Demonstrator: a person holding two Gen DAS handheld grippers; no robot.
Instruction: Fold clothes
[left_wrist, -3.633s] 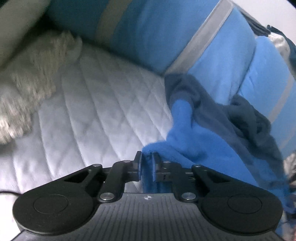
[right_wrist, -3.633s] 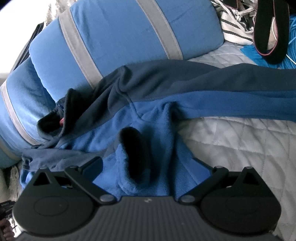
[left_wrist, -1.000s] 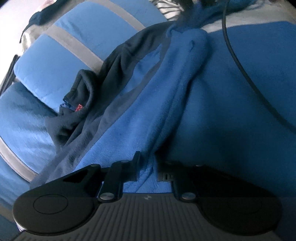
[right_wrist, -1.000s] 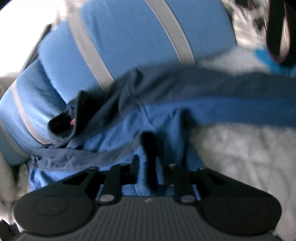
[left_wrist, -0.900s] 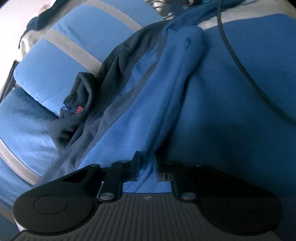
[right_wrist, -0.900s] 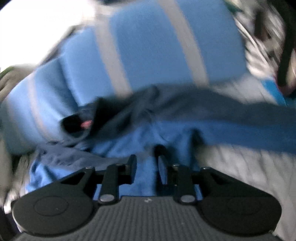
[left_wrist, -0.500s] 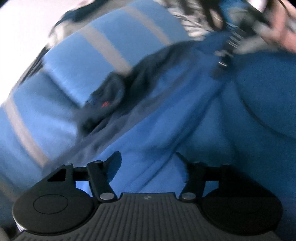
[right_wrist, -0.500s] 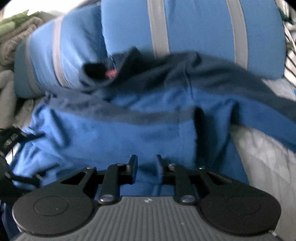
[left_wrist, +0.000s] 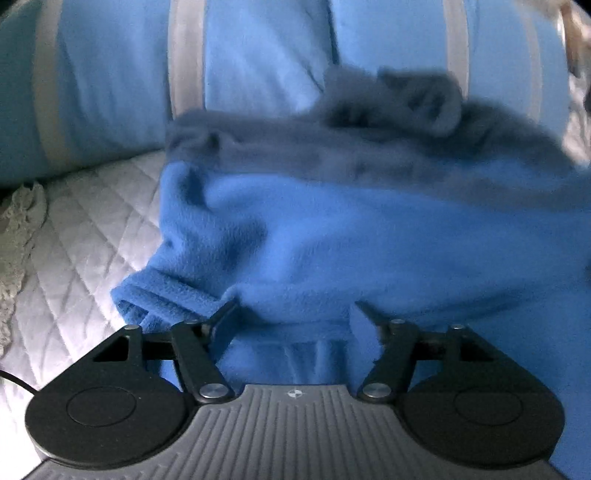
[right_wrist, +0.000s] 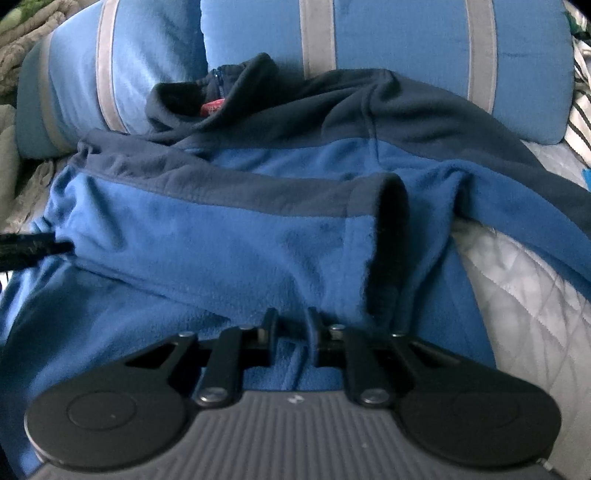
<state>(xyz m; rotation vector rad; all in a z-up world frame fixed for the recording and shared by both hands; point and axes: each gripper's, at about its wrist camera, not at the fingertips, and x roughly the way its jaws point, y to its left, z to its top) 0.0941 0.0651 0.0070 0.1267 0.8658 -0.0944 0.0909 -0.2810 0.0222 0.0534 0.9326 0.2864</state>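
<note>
The blue fleece jacket (right_wrist: 229, 236) lay spread across the white quilted bed cover (right_wrist: 532, 280), its navy collar (right_wrist: 218, 96) resting against two blue pillows with grey stripes (right_wrist: 388, 40); a red label showed inside the collar. One sleeve lay folded across the body, its dark cuff opening (right_wrist: 393, 240) near the jacket's right side; the other sleeve trailed off toward the right edge of the right wrist view.

The right gripper (right_wrist: 291, 325) stood low over the jacket's lower body, jaws narrowed and just lately closing; blue fleece lay in the slim gap between them, though whether the pads actually pressed on it could not be told.

The left gripper (left_wrist: 291, 314) had just been opening — its jaws stood wide apart; a bunched fold of the jacket (left_wrist: 332, 240) lay between them, not pinched by the pads. In the left wrist view the jacket's left edge sat on the bed cover (left_wrist: 85, 236); a pale knitted textile (left_wrist: 18, 236) lay at the far left. A striped fabric (right_wrist: 580, 122) sat at the right edge beside the pillows.
</note>
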